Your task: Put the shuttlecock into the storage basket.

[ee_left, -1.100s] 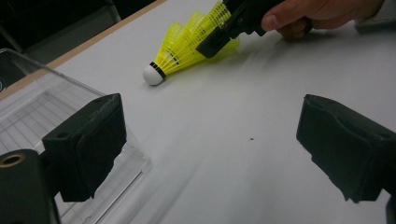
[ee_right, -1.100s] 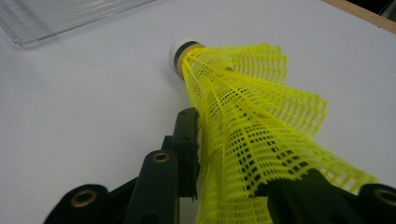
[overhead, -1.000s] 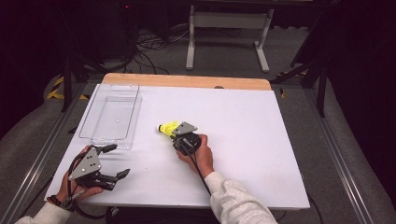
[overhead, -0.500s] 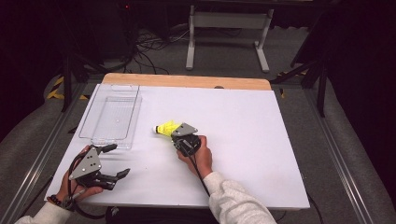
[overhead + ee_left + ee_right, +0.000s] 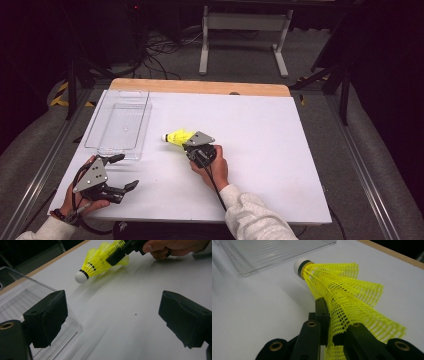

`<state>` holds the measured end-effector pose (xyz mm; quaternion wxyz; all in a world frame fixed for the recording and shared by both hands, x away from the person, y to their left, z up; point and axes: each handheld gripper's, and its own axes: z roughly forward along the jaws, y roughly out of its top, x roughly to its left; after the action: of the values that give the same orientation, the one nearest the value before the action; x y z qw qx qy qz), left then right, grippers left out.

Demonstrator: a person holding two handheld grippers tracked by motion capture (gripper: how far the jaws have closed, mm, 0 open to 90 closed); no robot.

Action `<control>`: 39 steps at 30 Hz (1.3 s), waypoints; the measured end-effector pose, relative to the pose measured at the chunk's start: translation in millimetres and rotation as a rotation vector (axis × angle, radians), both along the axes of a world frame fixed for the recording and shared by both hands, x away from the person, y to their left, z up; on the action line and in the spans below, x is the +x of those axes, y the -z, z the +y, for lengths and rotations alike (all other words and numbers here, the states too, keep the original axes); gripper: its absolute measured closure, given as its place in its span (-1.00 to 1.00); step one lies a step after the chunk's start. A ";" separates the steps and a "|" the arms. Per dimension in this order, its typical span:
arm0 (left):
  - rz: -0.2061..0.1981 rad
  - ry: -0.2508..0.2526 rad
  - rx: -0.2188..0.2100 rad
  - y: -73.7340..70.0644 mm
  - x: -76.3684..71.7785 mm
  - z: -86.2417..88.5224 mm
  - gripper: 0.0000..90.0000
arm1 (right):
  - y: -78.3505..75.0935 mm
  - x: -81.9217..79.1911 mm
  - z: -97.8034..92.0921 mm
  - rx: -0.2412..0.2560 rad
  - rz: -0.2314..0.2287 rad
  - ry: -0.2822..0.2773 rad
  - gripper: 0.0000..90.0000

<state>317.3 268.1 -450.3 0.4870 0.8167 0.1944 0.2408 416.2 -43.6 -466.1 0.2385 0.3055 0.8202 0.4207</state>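
Observation:
A yellow plastic shuttlecock (image 5: 176, 137) with a white cork tip lies near the middle of the white table, tip toward the clear tray. My right gripper (image 5: 190, 145) is shut on its mesh skirt (image 5: 342, 315), the jaws pinching the skirt's edge. In the left gripper view the shuttlecock (image 5: 100, 261) sits ahead with its cork just off the table. My left gripper (image 5: 122, 172) rests at the front left of the table, open, with nothing between its pads (image 5: 50, 317).
A clear plastic tray (image 5: 120, 125) stands at the left of the table; its near corner (image 5: 75, 325) is close to my left gripper. A wooden strip (image 5: 200, 86) edges the table's far side. Cables and a stand lie on the floor beyond.
The right gripper with the shuttlecock has crept slightly toward the front left. The left gripper has hardly moved.

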 end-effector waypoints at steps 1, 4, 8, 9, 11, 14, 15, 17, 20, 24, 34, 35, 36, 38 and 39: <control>-0.002 0.000 -0.002 -0.2 0.0 0.2 -0.79 | 0.3 -0.2 0.3 -0.004 0.002 -0.008 0.93; -0.004 -0.003 -0.004 -1.0 0.0 1.0 -0.79 | 0.7 -1.4 1.3 -0.019 0.001 -0.019 0.93; -0.009 -0.006 -0.001 -1.7 0.1 1.7 -0.79 | -1.3 -2.5 -1.0 -0.011 0.000 -0.025 0.93; -0.010 -0.007 -0.007 -2.2 0.3 2.2 -0.79 | -1.8 -2.7 -1.5 -0.007 0.001 -0.027 0.93; -0.010 -0.007 -0.014 -2.2 0.4 2.2 -0.79 | -3.4 -3.4 -3.2 -0.003 -0.002 -0.029 0.93; -0.012 -0.010 -0.011 -2.7 0.1 2.2 -0.79 | -5.7 -4.7 -4.7 0.003 -0.008 -0.032 0.93; -0.012 -0.010 -0.013 -2.5 0.4 2.3 -0.79 | -7.2 -5.2 -5.5 0.003 -0.013 -0.035 0.93; -0.012 -0.008 -0.007 -2.5 0.8 2.3 -0.79 | -10.3 -6.1 -7.5 0.012 -0.019 -0.036 0.93; -0.015 -0.006 -0.009 -2.6 1.0 2.3 -0.79 | -14.4 -6.7 -9.9 0.005 -0.033 -0.036 0.93; -0.013 -0.007 -0.011 -2.6 1.3 2.6 -0.79 | -20.5 -6.9 -14.9 0.017 -0.041 -0.038 0.93; -0.021 -0.013 -0.012 -3.1 1.1 3.5 -0.79 | -31.3 -11.9 -20.4 0.035 -0.057 -0.054 0.93; -0.019 -0.013 -0.015 -3.1 0.9 3.6 -0.79 | -32.1 -12.3 -20.6 0.038 -0.057 -0.057 0.93; -0.018 -0.014 -0.016 -3.2 0.8 3.9 -0.79 | -32.7 -12.7 -20.7 0.040 -0.058 -0.058 0.93; -0.020 -0.013 -0.015 -3.3 0.9 4.3 -0.79 | -34.1 -13.1 -20.8 0.041 -0.059 -0.059 0.93; -0.020 -0.013 -0.016 -3.3 0.9 4.3 -0.79 | -34.7 -13.4 -20.9 0.045 -0.060 -0.060 0.93</control>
<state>318.2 272.3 -446.9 0.4938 0.8092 0.1968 0.2504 402.8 -64.5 -431.4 0.2433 0.2733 0.8119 0.4549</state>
